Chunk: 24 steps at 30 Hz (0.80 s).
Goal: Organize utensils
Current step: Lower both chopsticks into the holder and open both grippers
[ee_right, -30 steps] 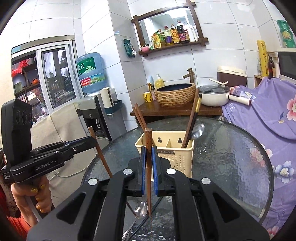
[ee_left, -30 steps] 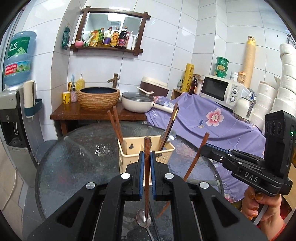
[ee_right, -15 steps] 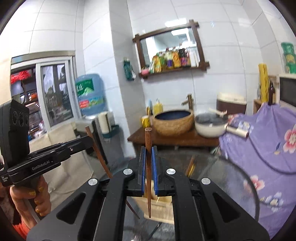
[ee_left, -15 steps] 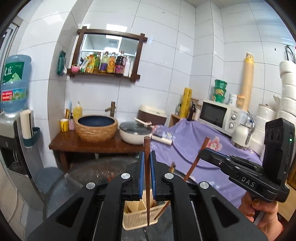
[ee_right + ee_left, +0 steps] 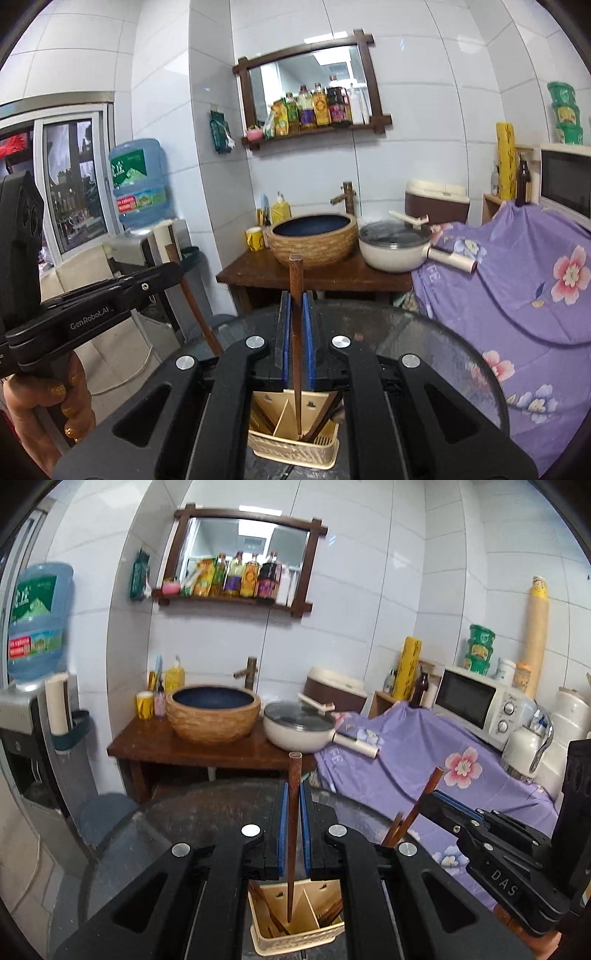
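My left gripper [image 5: 291, 805] is shut on a brown wooden chopstick [image 5: 293, 775], held upright with its tip over the left compartment of the beige utensil holder [image 5: 295, 938]. My right gripper [image 5: 294, 317] is shut on a second wooden chopstick [image 5: 295, 280], its tip over the holder's [image 5: 291, 446] right compartment. The holder stands on the round glass table [image 5: 443, 354] and has other chopsticks in it. Each gripper shows in the other's view: the right one [image 5: 436, 805] and the left one [image 5: 173, 271].
A wooden side table [image 5: 166, 746] with a woven basin [image 5: 214, 712] and a white pan [image 5: 299, 731] stands behind. A purple floral cloth [image 5: 424, 753], a microwave [image 5: 476, 705] and a water dispenser [image 5: 33, 627] surround the glass table.
Both grippers have risen and moved forward over the holder, each still holding its chopstick. The holder now sits low between the fingers, and the spoon on the table is out of view.
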Tool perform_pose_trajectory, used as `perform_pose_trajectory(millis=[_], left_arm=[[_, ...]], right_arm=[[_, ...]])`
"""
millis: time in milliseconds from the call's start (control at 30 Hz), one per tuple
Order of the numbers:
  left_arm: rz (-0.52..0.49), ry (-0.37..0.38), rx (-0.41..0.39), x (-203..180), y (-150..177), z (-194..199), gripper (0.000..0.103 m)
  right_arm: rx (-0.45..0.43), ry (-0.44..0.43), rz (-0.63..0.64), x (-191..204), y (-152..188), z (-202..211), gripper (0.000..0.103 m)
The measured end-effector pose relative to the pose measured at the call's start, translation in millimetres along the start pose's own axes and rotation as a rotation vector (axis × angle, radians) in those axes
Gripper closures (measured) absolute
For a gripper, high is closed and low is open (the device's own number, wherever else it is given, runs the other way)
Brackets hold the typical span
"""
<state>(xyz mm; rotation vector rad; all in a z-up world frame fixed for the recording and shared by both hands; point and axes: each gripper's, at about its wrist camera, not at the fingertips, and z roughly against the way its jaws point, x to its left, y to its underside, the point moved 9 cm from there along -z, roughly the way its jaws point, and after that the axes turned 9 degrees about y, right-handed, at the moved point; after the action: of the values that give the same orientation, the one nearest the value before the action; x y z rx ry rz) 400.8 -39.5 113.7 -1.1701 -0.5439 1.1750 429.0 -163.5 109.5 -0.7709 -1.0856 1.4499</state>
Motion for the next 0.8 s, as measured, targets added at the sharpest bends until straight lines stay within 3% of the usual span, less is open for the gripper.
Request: perform_pose_trajectory(millis=[333, 667, 733, 767, 800], left_arm=[[0.027, -0.021, 0.114, 19.4, 62.4, -39.4, 0.097], [0.003, -0.015, 0.117, 16.5, 72.1, -40.5, 0.094], [-0.007, -0.014, 0.104, 13.5, 71.8, -35.1, 0.072], [-0.011, -0.012, 0.09, 11.9, 72.0, -27.6, 0.064], [-0.014, -0.015, 0.077, 11.4, 72.4, -22.2, 0.048]], right_arm=[[0.095, 0.011, -0.018, -2.9, 53.0, -34.1, 0.096], [0.064, 0.043, 0.005, -9.2, 58.1, -37.0, 0.095], [0.038, 0.049, 0.028, -7.3, 56.5, -28.6, 0.086], [0.019, 0.055, 0.033, -7.2, 55.6, -22.5, 0.068], [0.001, 0.06, 0.035, -7.3, 54.1, -16.0, 0.052]])
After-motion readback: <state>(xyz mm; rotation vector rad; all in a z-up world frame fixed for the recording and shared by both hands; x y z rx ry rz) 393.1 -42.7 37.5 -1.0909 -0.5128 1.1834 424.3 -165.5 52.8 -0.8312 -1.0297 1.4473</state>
